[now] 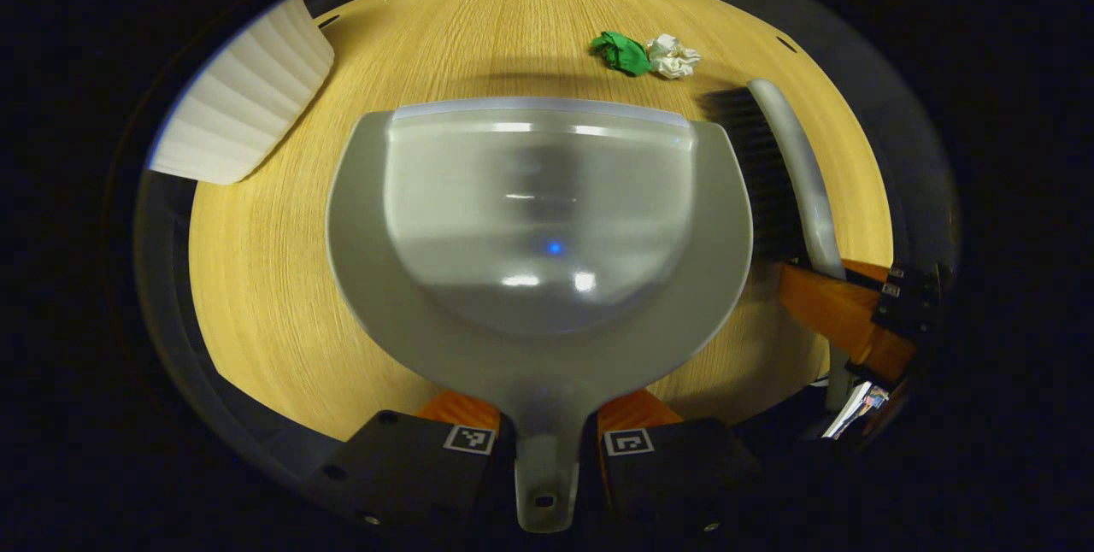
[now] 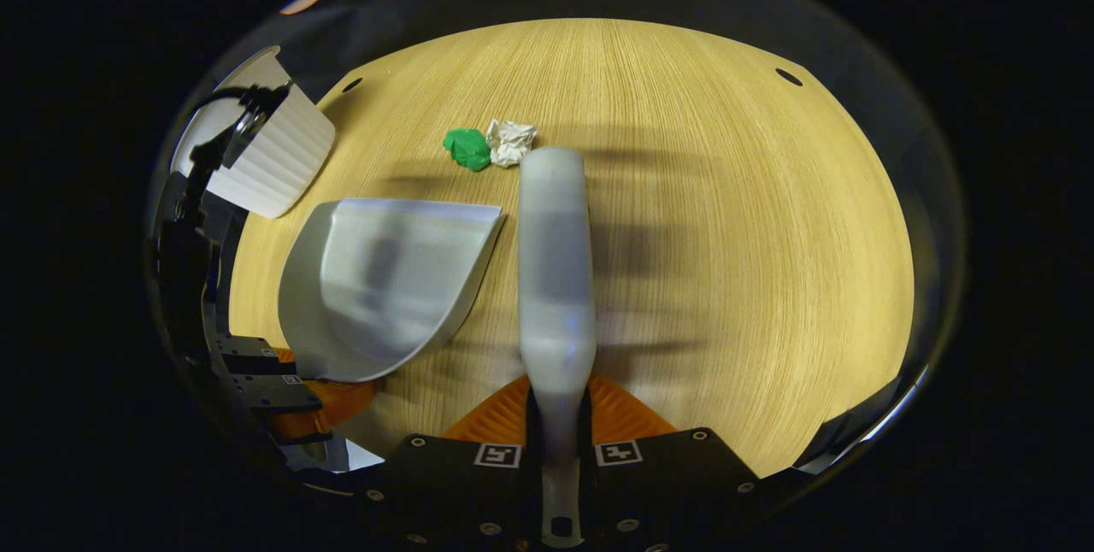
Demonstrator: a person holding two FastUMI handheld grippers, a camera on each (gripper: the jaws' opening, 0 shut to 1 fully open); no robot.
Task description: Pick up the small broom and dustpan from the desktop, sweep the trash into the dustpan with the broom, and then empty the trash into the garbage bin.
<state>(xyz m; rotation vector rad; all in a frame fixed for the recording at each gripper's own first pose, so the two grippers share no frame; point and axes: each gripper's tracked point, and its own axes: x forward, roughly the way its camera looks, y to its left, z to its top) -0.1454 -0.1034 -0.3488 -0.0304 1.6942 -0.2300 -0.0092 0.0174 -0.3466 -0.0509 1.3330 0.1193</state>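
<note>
In the left gripper view, my left gripper [image 1: 547, 428] is shut on the handle of the grey dustpan [image 1: 538, 227], whose open lip faces the far side of the wooden desktop [image 1: 256, 278]. Beyond its lip lie a green crumpled scrap [image 1: 622, 52] and a white crumpled scrap [image 1: 673, 55], touching each other. In the right gripper view, my right gripper [image 2: 557, 415] is shut on the handle of the grey broom [image 2: 555, 261], which points toward the green scrap [image 2: 467, 149] and the white scrap [image 2: 510, 142]. The dustpan [image 2: 385, 283] sits left of the broom [image 1: 795, 176].
A white ribbed garbage bin [image 1: 244, 95] stands at the desk's far left corner; the right gripper view has this bin [image 2: 273, 155] at upper left. The desk edge curves around both views. Bare wood stretches to the right of the broom.
</note>
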